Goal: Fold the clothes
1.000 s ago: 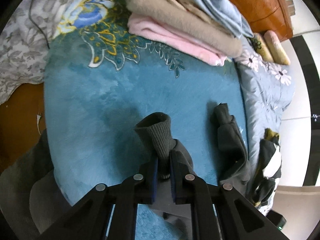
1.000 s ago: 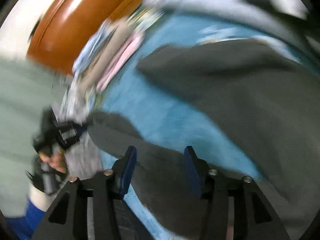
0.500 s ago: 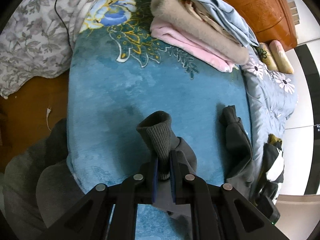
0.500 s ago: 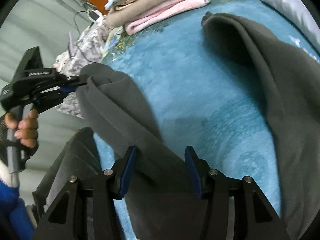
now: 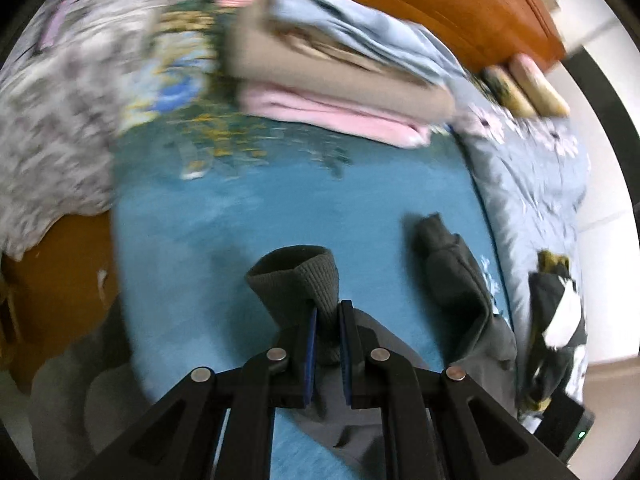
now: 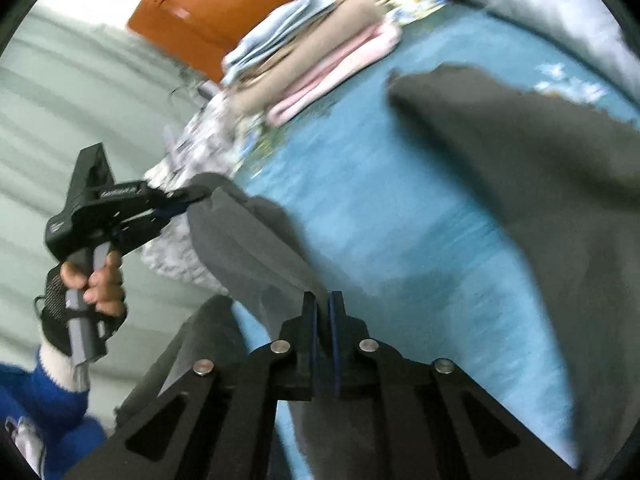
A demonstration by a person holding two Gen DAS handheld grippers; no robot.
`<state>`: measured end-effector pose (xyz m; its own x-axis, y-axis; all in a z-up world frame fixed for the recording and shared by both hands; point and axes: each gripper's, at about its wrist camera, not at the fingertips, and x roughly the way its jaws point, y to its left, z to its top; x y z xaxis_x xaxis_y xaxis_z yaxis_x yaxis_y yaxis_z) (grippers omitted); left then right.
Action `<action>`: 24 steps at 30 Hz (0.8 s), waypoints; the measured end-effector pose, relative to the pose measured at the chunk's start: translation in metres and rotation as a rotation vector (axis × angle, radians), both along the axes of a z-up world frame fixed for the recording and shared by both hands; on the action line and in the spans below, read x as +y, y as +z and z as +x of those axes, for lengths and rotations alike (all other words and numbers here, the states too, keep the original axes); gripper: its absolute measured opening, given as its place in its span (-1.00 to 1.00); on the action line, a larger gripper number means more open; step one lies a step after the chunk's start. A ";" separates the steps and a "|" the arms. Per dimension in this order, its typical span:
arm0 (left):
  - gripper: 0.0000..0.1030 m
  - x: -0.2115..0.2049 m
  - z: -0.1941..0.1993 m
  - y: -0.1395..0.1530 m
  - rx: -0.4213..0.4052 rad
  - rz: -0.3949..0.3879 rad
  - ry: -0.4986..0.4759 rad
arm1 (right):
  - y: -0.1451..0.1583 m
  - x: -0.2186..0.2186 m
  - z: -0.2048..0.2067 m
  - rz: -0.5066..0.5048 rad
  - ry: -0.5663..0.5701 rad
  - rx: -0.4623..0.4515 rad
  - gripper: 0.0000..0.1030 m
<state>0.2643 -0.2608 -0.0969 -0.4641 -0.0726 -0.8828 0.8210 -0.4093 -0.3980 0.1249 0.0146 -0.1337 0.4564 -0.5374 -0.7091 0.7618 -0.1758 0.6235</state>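
Note:
A dark grey sweatshirt (image 6: 520, 168) lies on the blue blanket (image 5: 260, 220) of a bed. My left gripper (image 5: 327, 320) is shut on its ribbed sleeve cuff (image 5: 296, 276) and holds it up above the blanket. In the right wrist view the left gripper (image 6: 188, 200) shows at the left, held by a hand, with the sleeve (image 6: 248, 248) hanging from it. My right gripper (image 6: 323, 304) is shut on the grey fabric lower down the same sleeve. The other sleeve (image 5: 452, 276) lies on the blanket at the right.
A stack of folded clothes (image 5: 332, 80), pink, beige and light blue, sits at the far side of the blanket against an orange wooden headboard (image 5: 460, 4). A floral grey quilt (image 5: 532, 176) lies at the right, a patterned sheet (image 5: 52, 128) at the left.
My right gripper has closed from open onto the sleeve fabric. My left gripper still holds the cuff and has shifted a little; both views are blurred by motion.

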 end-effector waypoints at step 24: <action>0.08 0.008 -0.039 -0.103 0.125 0.271 -0.074 | -0.017 0.056 -0.086 0.207 -0.461 0.060 -0.73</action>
